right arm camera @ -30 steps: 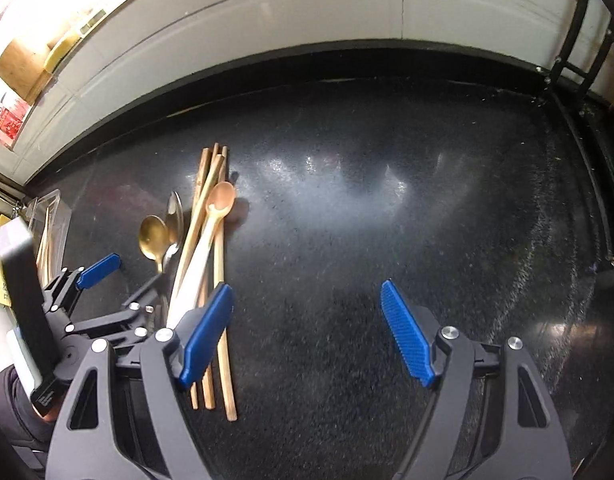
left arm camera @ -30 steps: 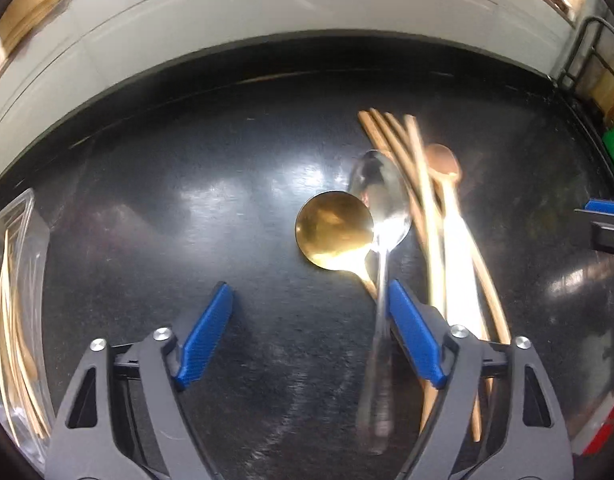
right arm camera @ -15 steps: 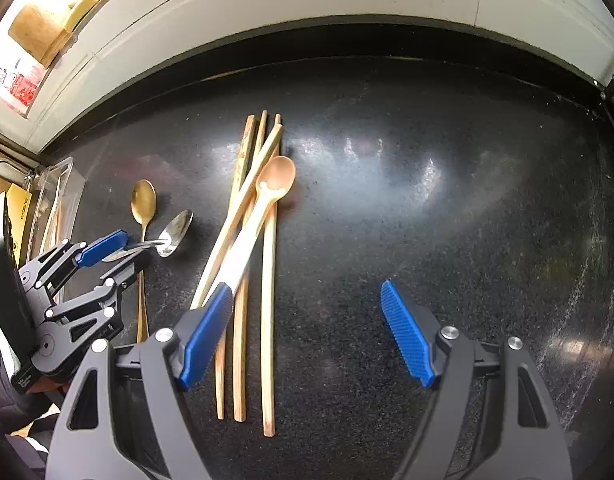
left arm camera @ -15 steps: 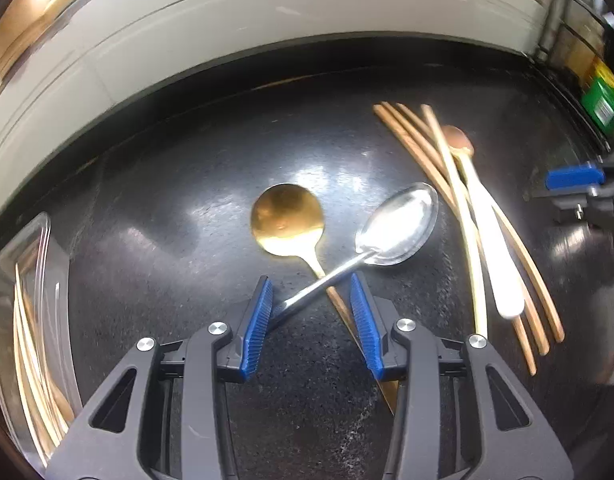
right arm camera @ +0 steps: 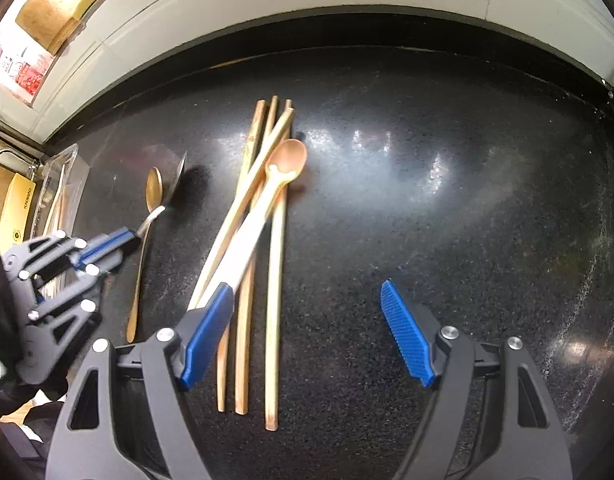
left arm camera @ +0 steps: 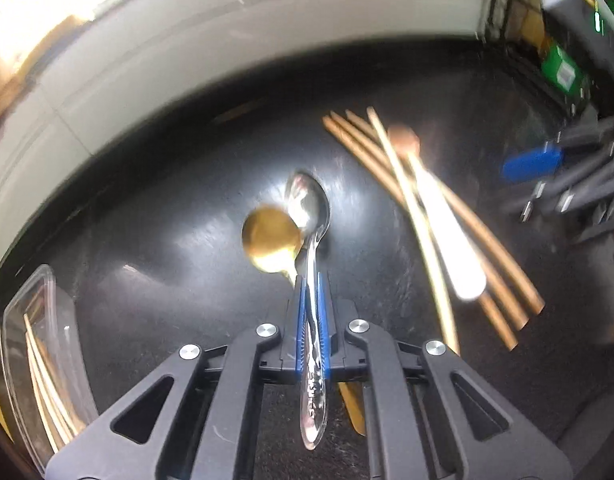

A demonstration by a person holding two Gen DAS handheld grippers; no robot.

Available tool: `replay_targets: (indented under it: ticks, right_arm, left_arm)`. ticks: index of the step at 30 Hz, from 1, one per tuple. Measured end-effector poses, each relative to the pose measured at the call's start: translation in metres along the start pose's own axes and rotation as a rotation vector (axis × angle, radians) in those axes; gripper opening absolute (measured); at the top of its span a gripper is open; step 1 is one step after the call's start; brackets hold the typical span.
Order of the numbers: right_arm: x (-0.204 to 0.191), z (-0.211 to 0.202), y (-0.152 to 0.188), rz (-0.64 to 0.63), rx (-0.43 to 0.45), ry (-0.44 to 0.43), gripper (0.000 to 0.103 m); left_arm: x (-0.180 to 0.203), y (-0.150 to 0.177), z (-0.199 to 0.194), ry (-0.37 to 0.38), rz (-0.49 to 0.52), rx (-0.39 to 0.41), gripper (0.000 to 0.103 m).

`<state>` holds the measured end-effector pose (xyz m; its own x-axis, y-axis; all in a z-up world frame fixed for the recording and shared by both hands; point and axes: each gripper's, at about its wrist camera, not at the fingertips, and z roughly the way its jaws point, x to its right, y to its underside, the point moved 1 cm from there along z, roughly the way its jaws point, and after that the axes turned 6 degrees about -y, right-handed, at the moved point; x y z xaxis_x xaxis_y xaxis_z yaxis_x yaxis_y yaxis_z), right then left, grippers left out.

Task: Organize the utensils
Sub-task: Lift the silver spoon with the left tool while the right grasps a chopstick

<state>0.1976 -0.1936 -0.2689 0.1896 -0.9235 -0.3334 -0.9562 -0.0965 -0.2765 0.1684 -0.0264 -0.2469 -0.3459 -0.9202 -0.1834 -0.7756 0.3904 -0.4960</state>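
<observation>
The left gripper (left arm camera: 313, 312) has its two blue pads squeezed tight on the handle of the silver spoon (left arm camera: 311, 216). This looks like the picking-up step: one spoon is grabbed and the rest wait on the black counter (right arm camera: 447, 220).

The silver spoon's long line runs straight out from the gripper, away from the camera. Its bowl points forward, toward the white wall at the back, and its handle end sticks back past the pads toward the person. In the right wrist view the bowl seems tipped up on its edge and lifted off the counter, but the left view is blurry, so I can't be sure how high it is.

The gold spoon (left arm camera: 272, 238) lies flat just under and beside the silver one, with its bowl also pointing to the wall. Further right is a bunch of wooden chopsticks (right arm camera: 247, 248) with a wooden spoon (right arm camera: 283, 168) lying on top of them, all pointing the same way.

The right gripper (right arm camera: 307, 332) has its fingers wide apart and holds nothing. Its left pad sits over the near end of the wooden spoon's handle.

Next, I think the silver spoon needs to go to the clear plastic tray (left arm camera: 47, 320) on the left, which already has some long sticks in it. The spoon should be turned to lie along the tray before the pads let go.
</observation>
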Motion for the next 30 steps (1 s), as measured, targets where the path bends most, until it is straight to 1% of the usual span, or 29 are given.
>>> replay_targets:
  ticks: [5, 9, 11, 13, 15, 17, 18, 21, 26, 27, 29, 30]
  right_arm:
    - [-0.007, 0.009, 0.001, -0.042, -0.008, 0.036, 0.074]
    - [-0.018, 0.016, 0.003, -0.087, 0.002, 0.070, 0.074]
    - [-0.023, 0.019, 0.005, -0.120, 0.014, 0.101, 0.071]
    - [-0.026, 0.020, 0.005, -0.140, 0.019, 0.102, 0.064]
    - [-0.028, 0.019, 0.007, -0.163, 0.029, 0.117, 0.064]
    - [-0.030, 0.019, 0.008, -0.160, 0.030, 0.110, 0.058]
    - [-0.028, 0.019, 0.010, -0.145, 0.031, 0.099, 0.057]
    - [-0.027, 0.019, 0.014, -0.152, 0.030, 0.120, 0.057]
    - [-0.035, 0.025, 0.019, -0.229, 0.054, 0.171, 0.056]
    - [-0.035, 0.026, 0.019, -0.229, 0.063, 0.166, 0.055]
    - [-0.037, 0.025, 0.018, -0.241, 0.075, 0.162, 0.033]
    - [-0.038, 0.025, 0.017, -0.238, 0.072, 0.162, 0.010]
  left_arm:
    - [-0.006, -0.011, -0.015, -0.004, -0.053, 0.029, 0.005]
    - [-0.015, -0.012, -0.017, -0.008, -0.085, 0.019, 0.004]
    - [-0.019, -0.010, -0.018, -0.013, -0.104, 0.011, 0.000]
    - [-0.023, -0.007, -0.021, -0.021, -0.116, 0.014, 0.000]
    - [-0.026, -0.006, -0.022, -0.025, -0.126, 0.017, 0.000]
    - [-0.029, -0.004, -0.024, -0.027, -0.137, 0.019, 0.000]
    - [-0.029, -0.004, -0.025, -0.028, -0.141, 0.022, 0.000]
    - [-0.033, -0.003, -0.028, -0.027, -0.161, 0.023, 0.000]
    - [-0.031, -0.001, -0.023, -0.036, -0.166, 0.018, 0.000]
    - [-0.030, -0.001, -0.022, -0.038, -0.167, 0.015, 0.000]
    - [-0.031, -0.001, -0.022, -0.043, -0.173, 0.017, 0.000]
    - [-0.031, -0.001, -0.023, -0.044, -0.174, 0.018, 0.000]
